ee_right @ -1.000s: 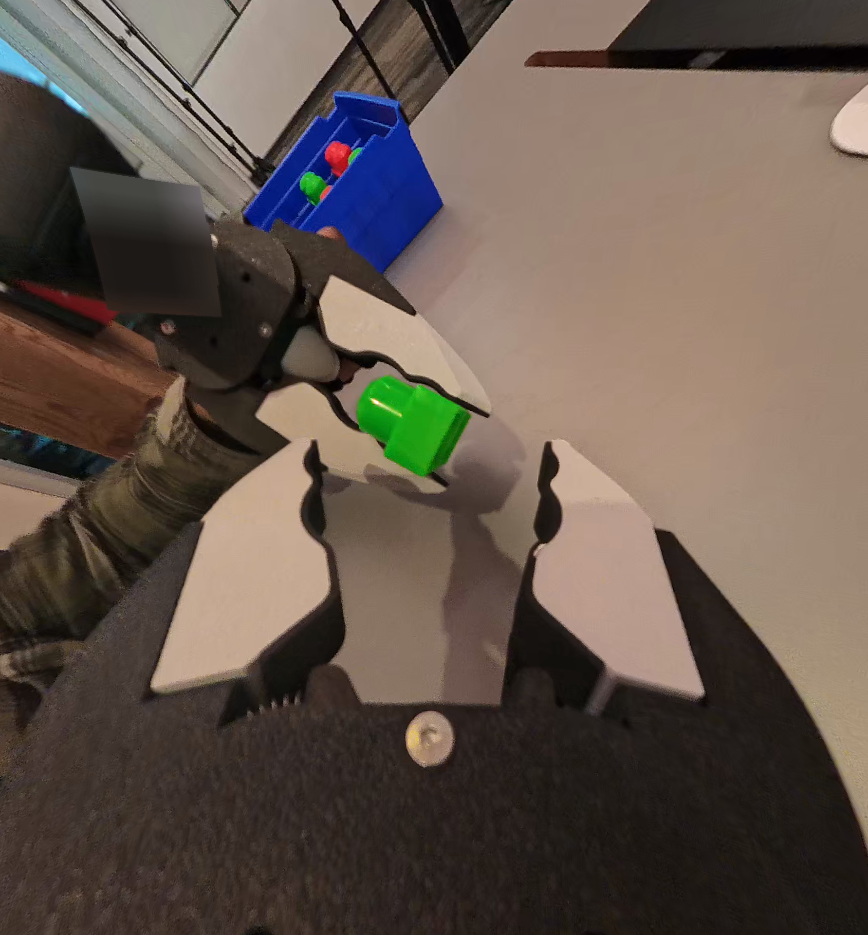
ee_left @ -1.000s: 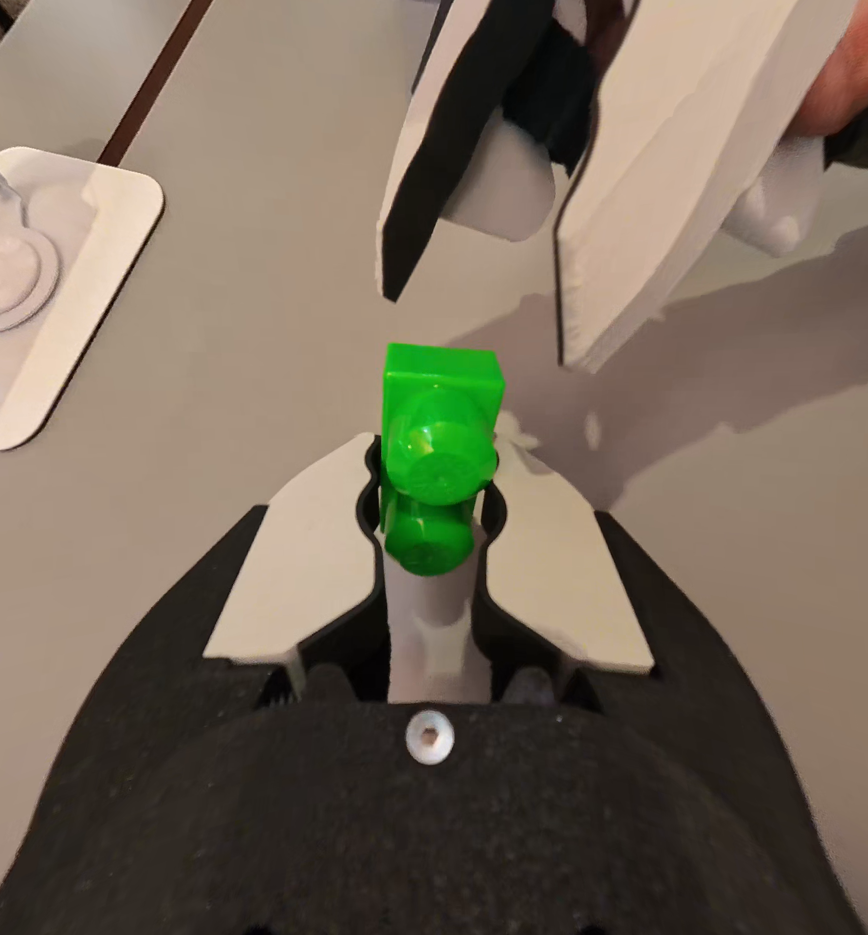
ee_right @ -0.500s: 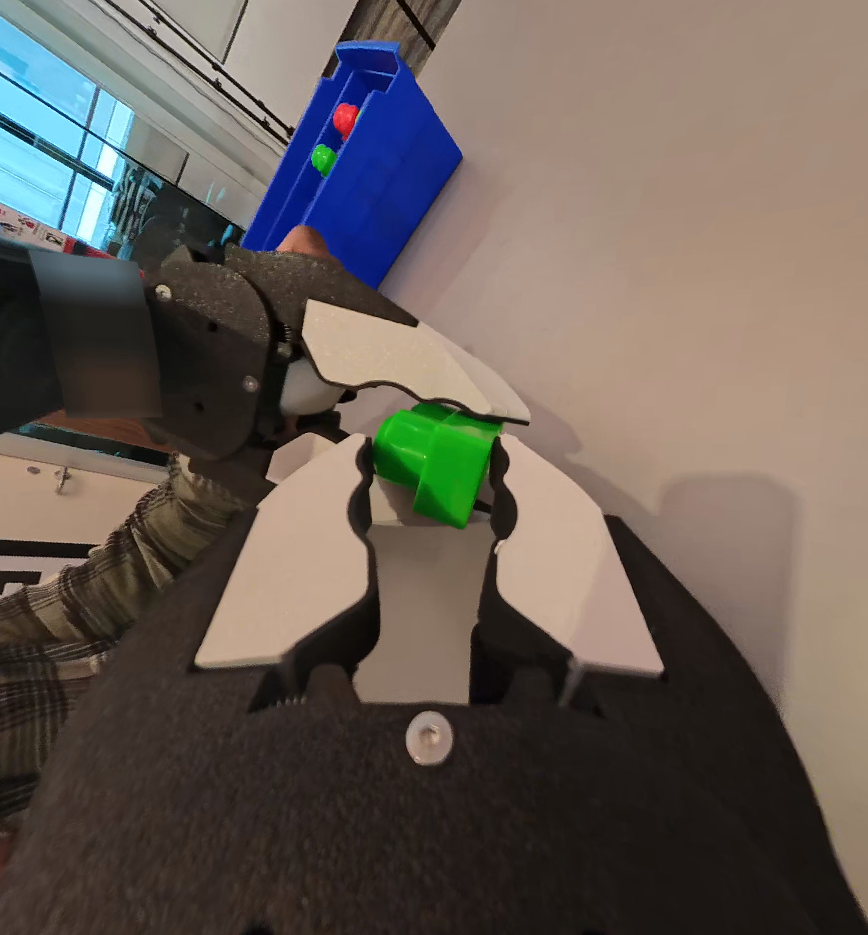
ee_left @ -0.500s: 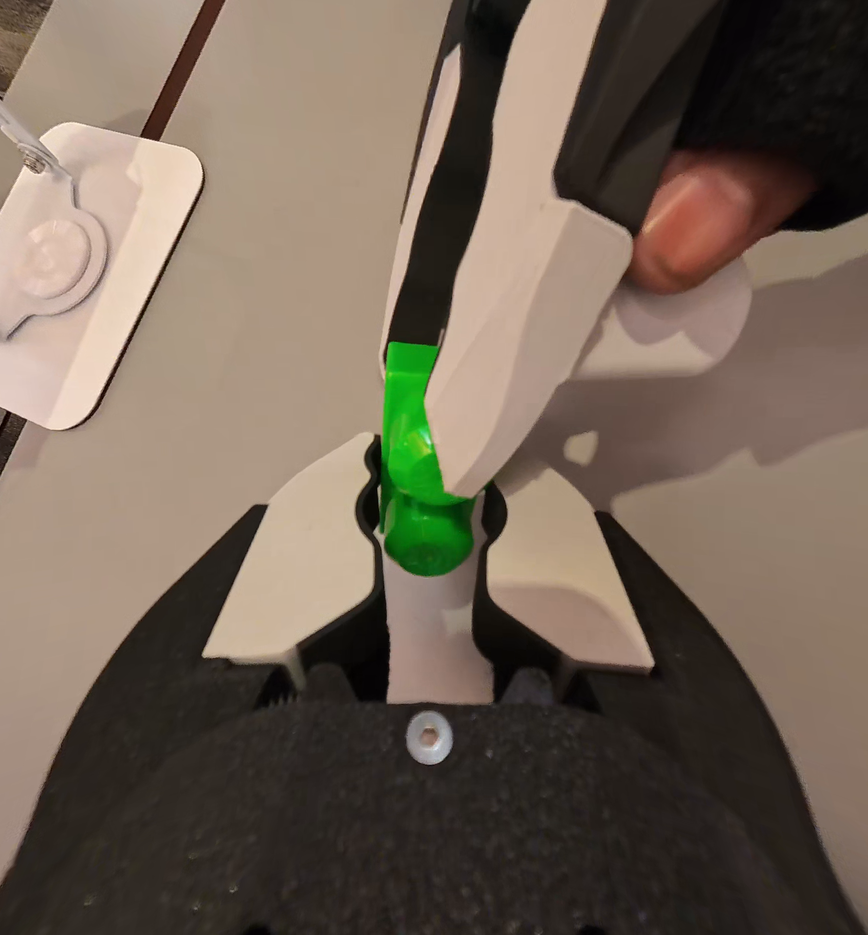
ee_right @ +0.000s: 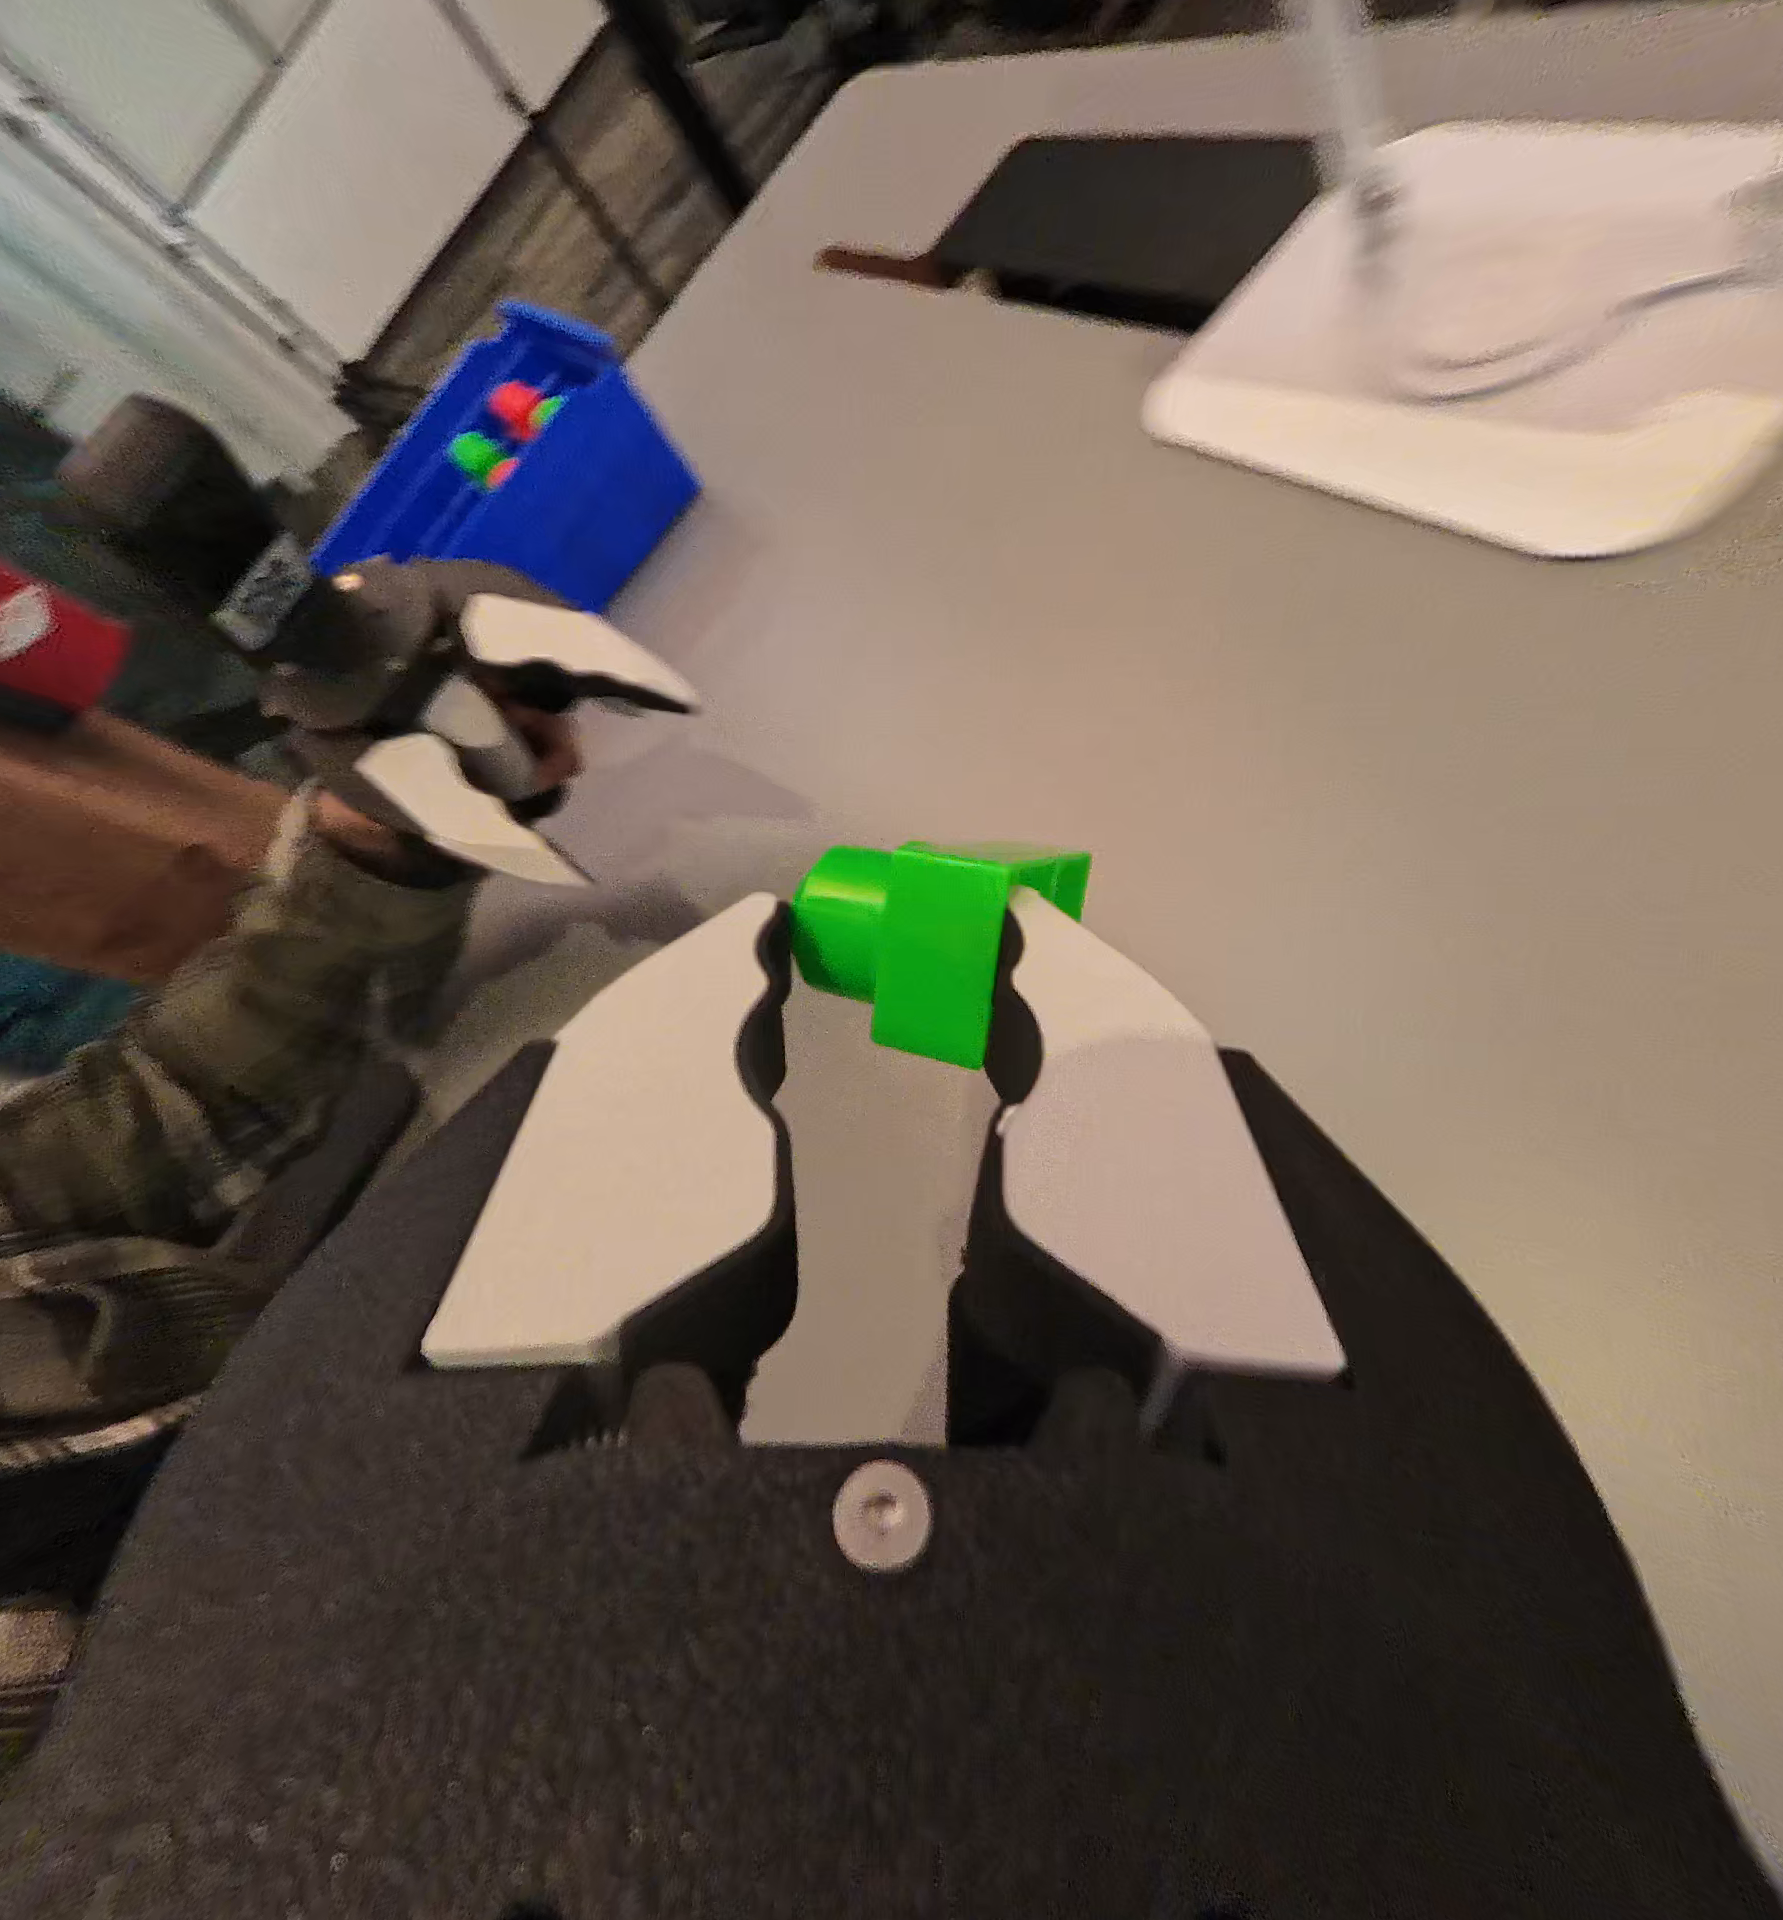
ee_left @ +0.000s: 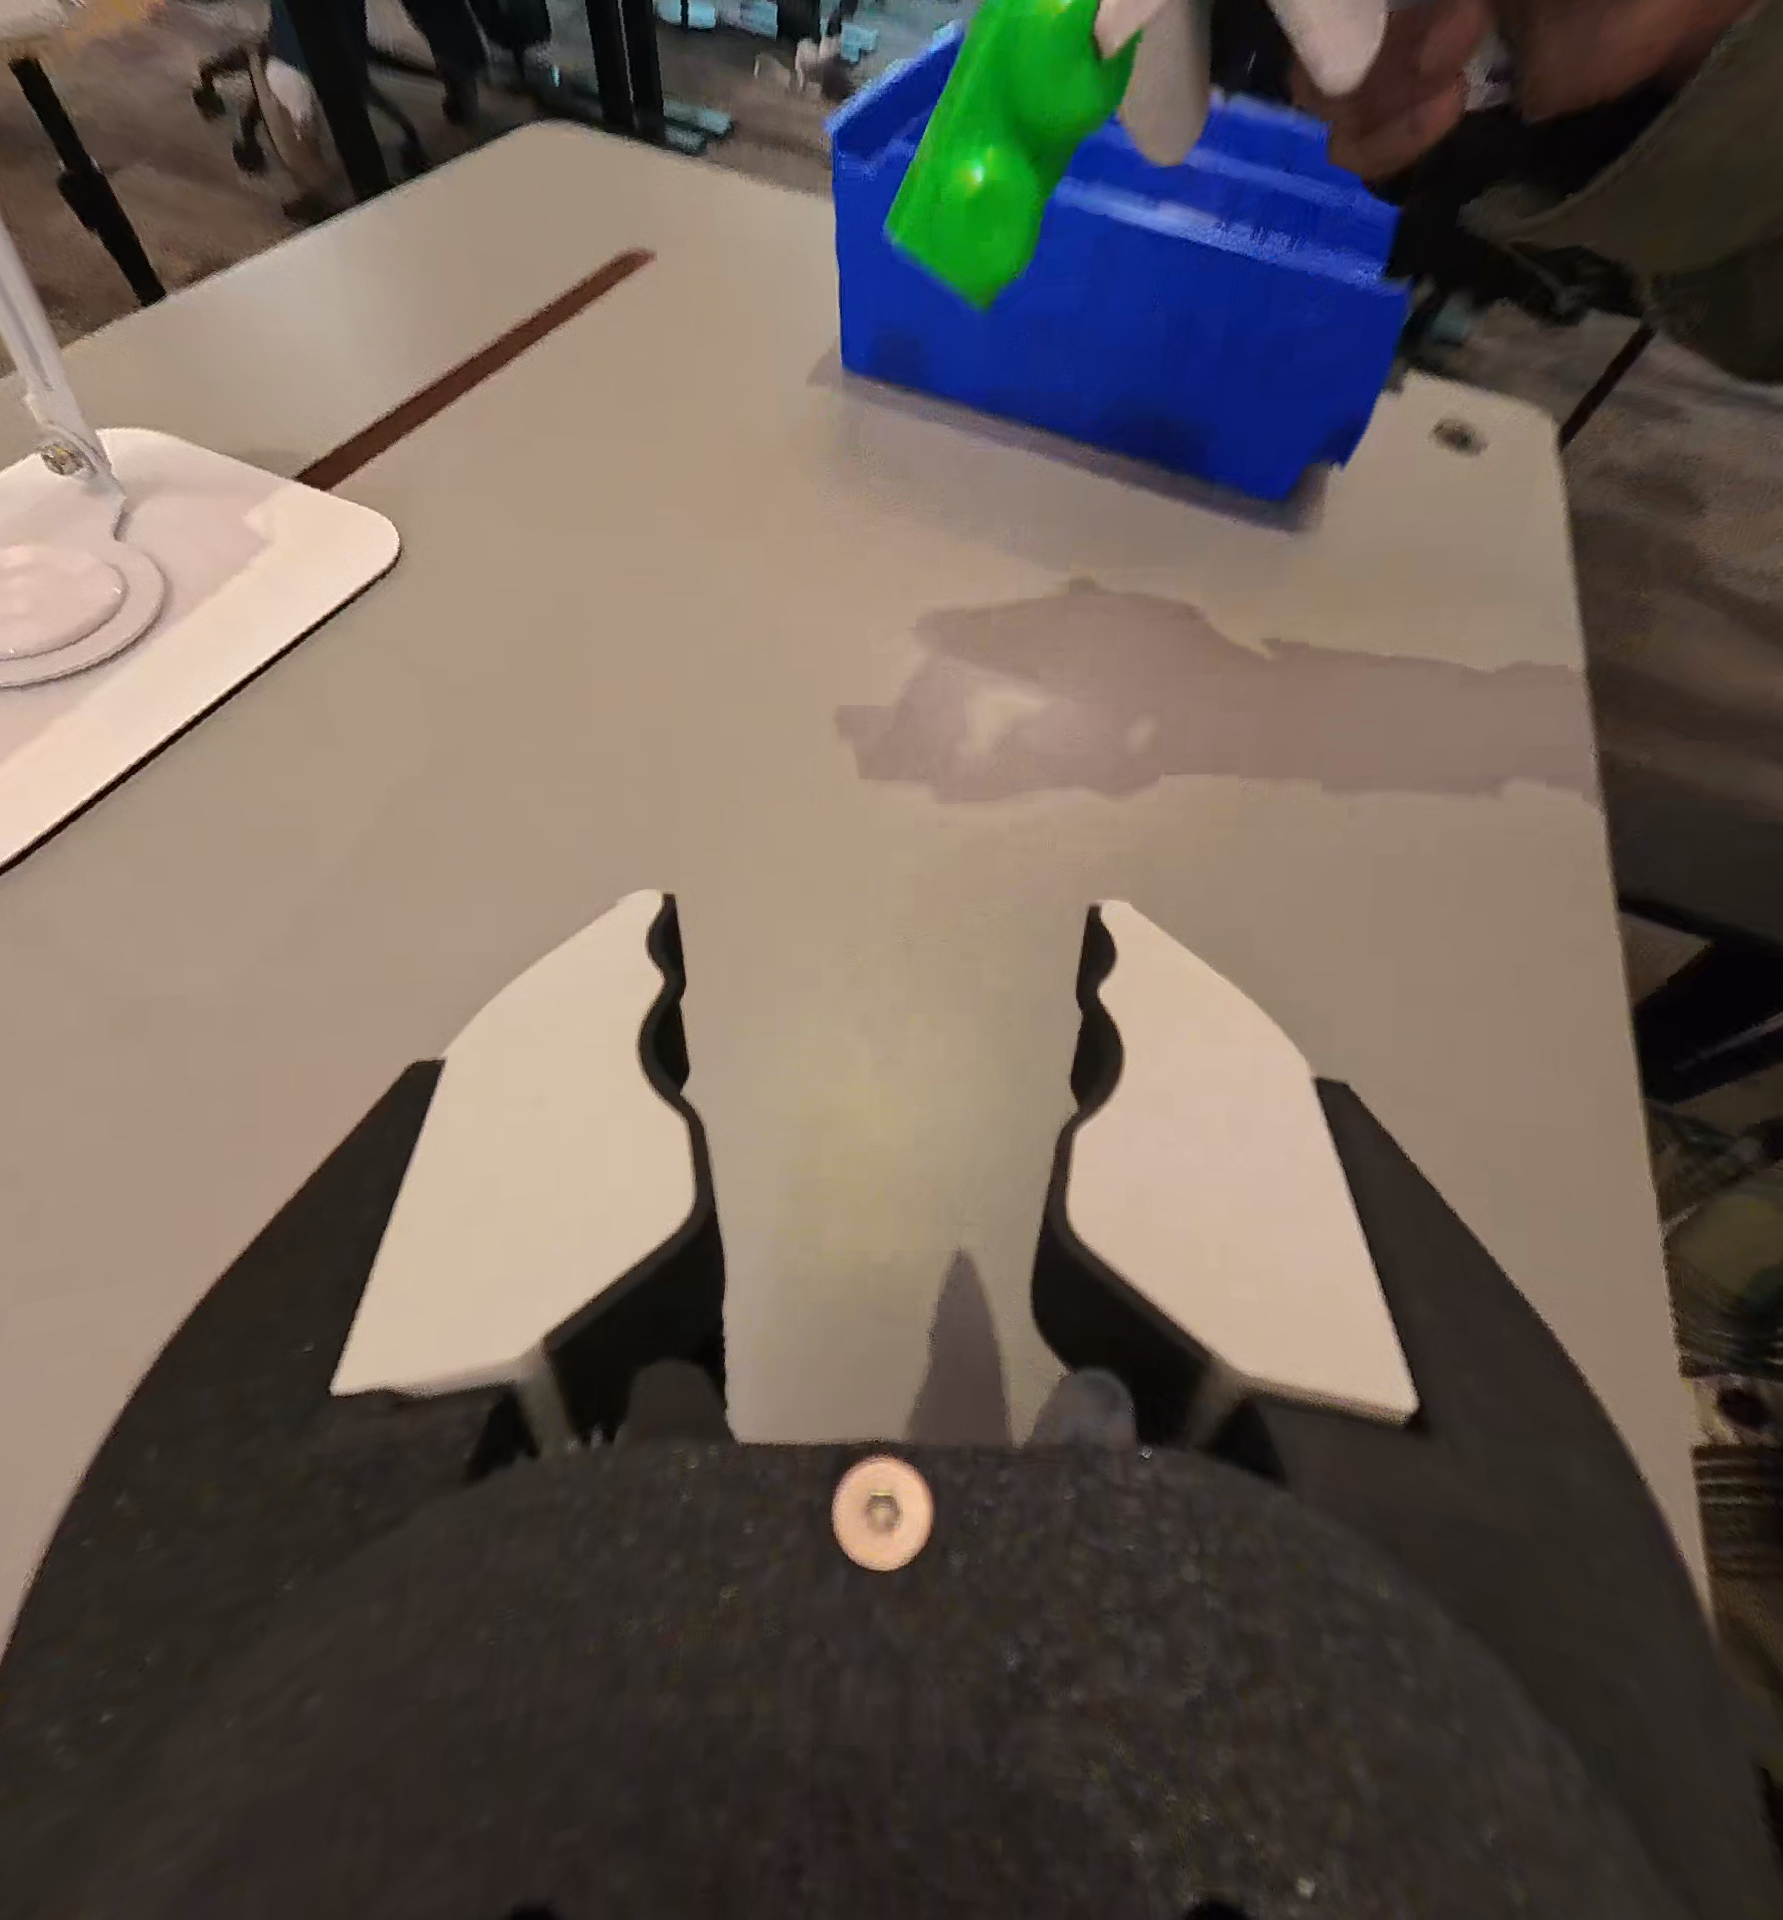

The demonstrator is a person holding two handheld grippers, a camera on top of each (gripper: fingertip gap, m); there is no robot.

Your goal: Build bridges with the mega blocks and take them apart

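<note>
The right tool (ee_right: 892,914) grips a green block (ee_right: 928,951) between its fingertips, clear of the grey desk (ee_right: 1282,831), with the block's round stud pointing toward 9 o'clock. The left tool (ee_left: 876,914) hangs above the desk with its jaws spread wide and nothing between them. In the left wrist view the held block (ee_left: 991,177) shows at 12 o'clock, in front of a blue bin (ee_left: 1126,312) standing on the desk. In the right wrist view the bin (ee_right: 544,488) sits at 10 o'clock with red and green blocks (ee_right: 497,436) inside. A white base (ee_left: 118,623) lies at 10 o'clock of the left tool.
</note>
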